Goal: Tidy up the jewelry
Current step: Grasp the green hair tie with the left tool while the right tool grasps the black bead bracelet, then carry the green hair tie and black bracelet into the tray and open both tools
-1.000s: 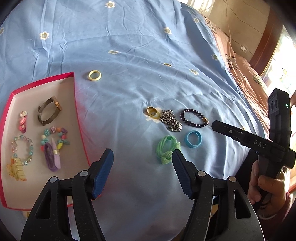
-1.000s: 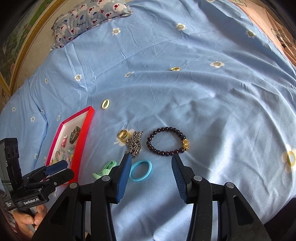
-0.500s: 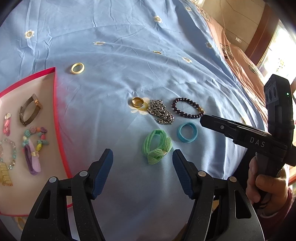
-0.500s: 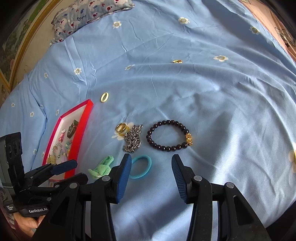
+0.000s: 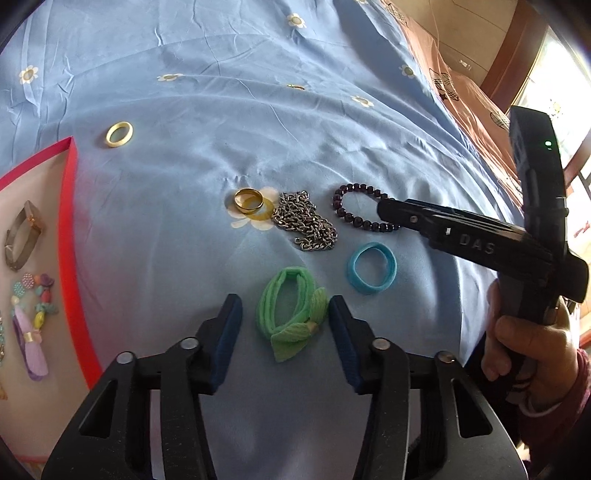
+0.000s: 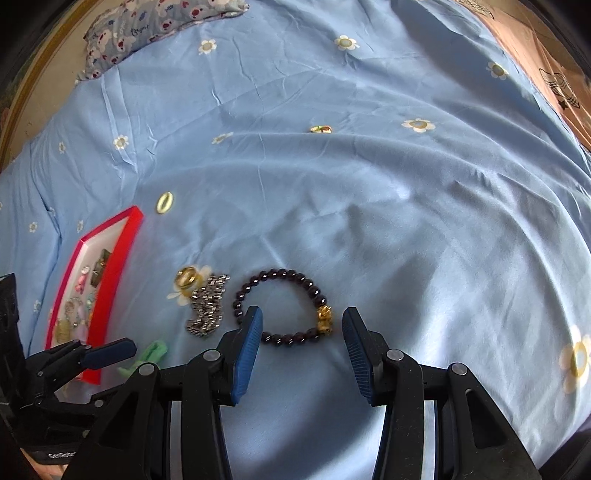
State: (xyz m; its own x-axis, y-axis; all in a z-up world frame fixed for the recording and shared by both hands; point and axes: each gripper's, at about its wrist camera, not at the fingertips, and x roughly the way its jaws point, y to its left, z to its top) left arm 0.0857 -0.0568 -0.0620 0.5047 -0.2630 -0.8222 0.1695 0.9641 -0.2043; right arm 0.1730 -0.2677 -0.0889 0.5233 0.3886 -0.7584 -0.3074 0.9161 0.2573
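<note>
On the blue bedsheet lie a green hair tie point(image 5: 291, 314), a blue hair tie point(image 5: 371, 272), a silver chain point(image 5: 306, 225), a gold ring point(image 5: 249, 199) and a dark bead bracelet point(image 6: 284, 306) with a gold charm. My left gripper point(image 5: 284, 334) is open with the green hair tie between its fingers. My right gripper point(image 6: 301, 341) is open and straddles the near side of the bead bracelet; it also shows in the left wrist view point(image 5: 384, 210). A red-rimmed tray point(image 5: 70, 236) at left holds several pieces.
A pale yellow ring point(image 5: 119, 134) lies beyond the tray's corner. A small gold piece point(image 6: 320, 129) lies farther up the sheet. A patterned pillow point(image 6: 162, 22) is at the head. Orange bedding point(image 5: 454, 85) borders the sheet on the right.
Both grippers have moved forward and down. The left now brackets the green hair tie; the right has shifted from the blue hair tie to the bead bracelet. Both stayed open.
</note>
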